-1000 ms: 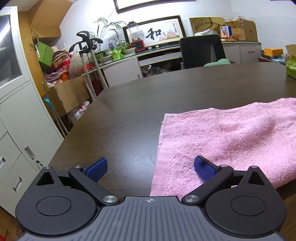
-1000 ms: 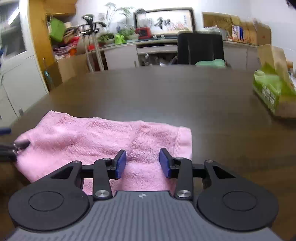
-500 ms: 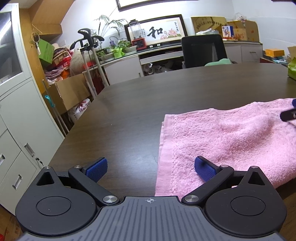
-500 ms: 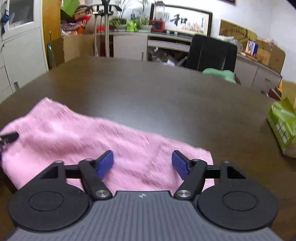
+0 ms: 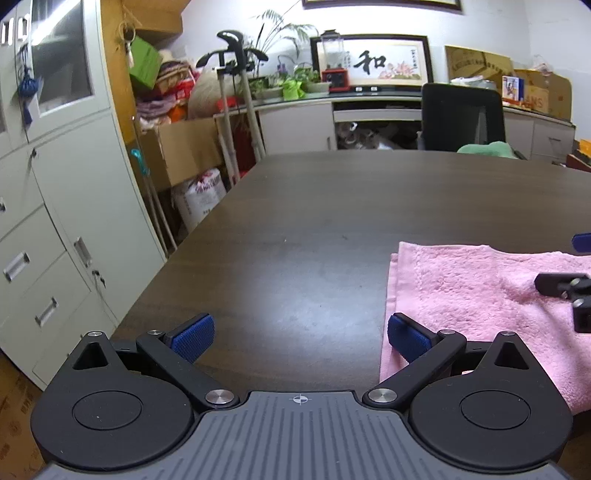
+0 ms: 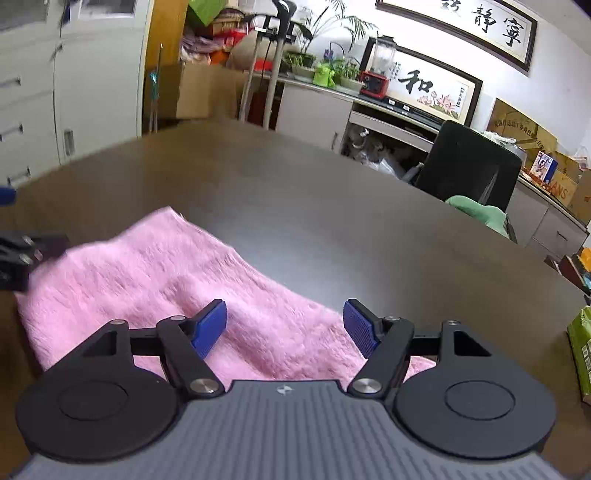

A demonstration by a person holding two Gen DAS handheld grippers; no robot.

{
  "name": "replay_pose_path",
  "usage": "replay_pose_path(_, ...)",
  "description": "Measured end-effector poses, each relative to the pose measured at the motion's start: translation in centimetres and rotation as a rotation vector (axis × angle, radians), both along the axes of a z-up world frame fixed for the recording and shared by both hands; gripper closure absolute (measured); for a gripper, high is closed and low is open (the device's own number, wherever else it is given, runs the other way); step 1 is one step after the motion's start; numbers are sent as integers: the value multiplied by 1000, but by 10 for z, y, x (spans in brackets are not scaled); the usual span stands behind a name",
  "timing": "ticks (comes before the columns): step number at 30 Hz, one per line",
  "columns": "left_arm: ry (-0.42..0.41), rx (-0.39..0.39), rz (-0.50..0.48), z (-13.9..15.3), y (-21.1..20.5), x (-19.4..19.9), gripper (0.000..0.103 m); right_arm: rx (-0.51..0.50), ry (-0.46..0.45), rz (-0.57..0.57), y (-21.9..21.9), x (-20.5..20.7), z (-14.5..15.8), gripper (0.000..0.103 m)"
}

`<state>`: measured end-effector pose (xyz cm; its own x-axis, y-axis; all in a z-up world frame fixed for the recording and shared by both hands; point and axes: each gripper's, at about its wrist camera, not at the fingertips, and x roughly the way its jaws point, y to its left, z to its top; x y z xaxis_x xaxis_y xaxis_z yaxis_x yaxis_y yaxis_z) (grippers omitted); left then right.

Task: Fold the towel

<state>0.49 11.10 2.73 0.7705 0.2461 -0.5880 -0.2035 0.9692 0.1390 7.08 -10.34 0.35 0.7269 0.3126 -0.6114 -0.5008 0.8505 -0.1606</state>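
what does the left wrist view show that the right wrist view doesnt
Only the left wrist view shows the towel's hemmed short edge, a grey drawer cabinet close beside the table and a white sack on the floor. Only the right wrist view shows a green packet at the table's right edge and a second framed scroll. Both show the pink towel, the dark table, the black chair, and both claws open, left and right.

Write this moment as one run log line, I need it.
pink towel: flat on table | left gripper: open, empty | right gripper: jaws just opening, empty
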Motion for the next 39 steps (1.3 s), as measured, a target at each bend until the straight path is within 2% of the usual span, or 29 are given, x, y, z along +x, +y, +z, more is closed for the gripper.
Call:
replay_pose_path(3, -11, 22, -21, 0, -4, -2, 1, -67, 9, -16, 9, 4, -11, 29)
replay_pose_path(4, -13, 32, -26, 0, -6, -3, 1, -78, -1, -30, 12, 8, -16, 26)
replay_pose_path(10, -7, 30, 3, 0, 0, -1, 1, 4, -32, -62, 13, 17, -9, 24)
replay_pose_path(12, -14, 38, 10, 0, 1, -1, 1, -17, -9, -21, 20, 19, -15, 24)
replay_pose_path(15, -25, 62, 44, 2, 5, 0, 1, -57, -42, 8, 31, 14, -22, 24)
replay_pose_path(18, -37, 46, 87, 6, 14, 0, 1, -26, -56, 35, 29, 5, -15, 24)
replay_pose_path(21, -48, 23, 132, 10, 22, -1, 1, -12, -11, 106, 34, -6, -16, 24)
replay_pose_path(26, -53, -3, 188, 13, 34, -2, 1, -85, -91, 169, 54, -25, -22, 24)
replay_pose_path(29, -49, -17, 208, 14, 37, -3, 1, -5, -26, 209, 54, -24, -17, 24)
replay_pose_path(33, -78, -2, 160, 15, 29, -7, 1, 70, 57, 235, 57, -23, -22, 24)
replay_pose_path(39, -148, 53, 41, 14, 7, -16, 1, 118, 113, 206, 25, -35, -15, 22)
